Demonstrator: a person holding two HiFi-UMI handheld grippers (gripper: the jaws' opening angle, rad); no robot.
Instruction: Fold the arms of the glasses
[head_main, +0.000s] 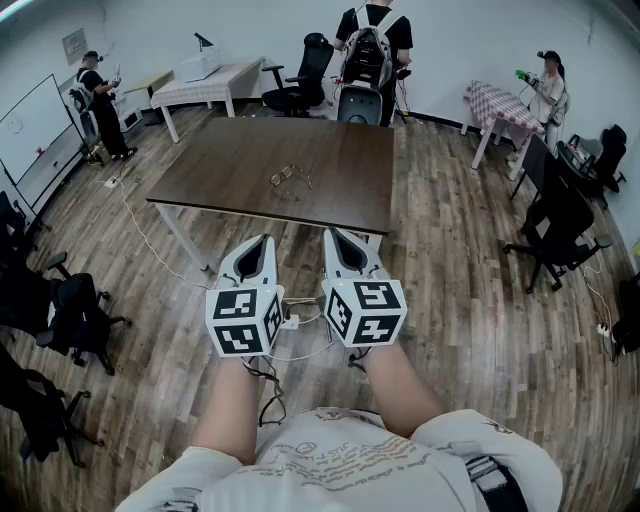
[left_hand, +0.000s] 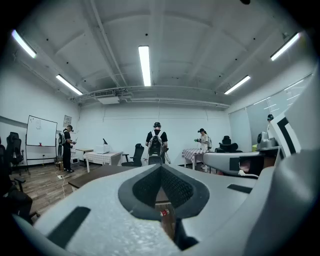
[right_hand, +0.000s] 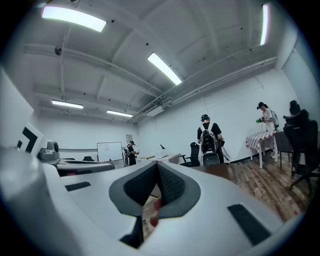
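Holding left gripper (head_main: 262, 242) and right gripper (head_main: 336, 236) level, clenched empty, probably standby: dark brown wooden table (head_main: 240, 150) sits well ahead. Thin wire-framed glasses (head_main: 288, 176) lie there untouched.

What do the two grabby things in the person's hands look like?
The left gripper and the right gripper are both white and pointed like beaks, with dark bumpy pads inside. Each has a cube covered in black-and-white square markers. A black cable dangles under the left one. The person wears a pale short-sleeved T-shirt with printing on it.
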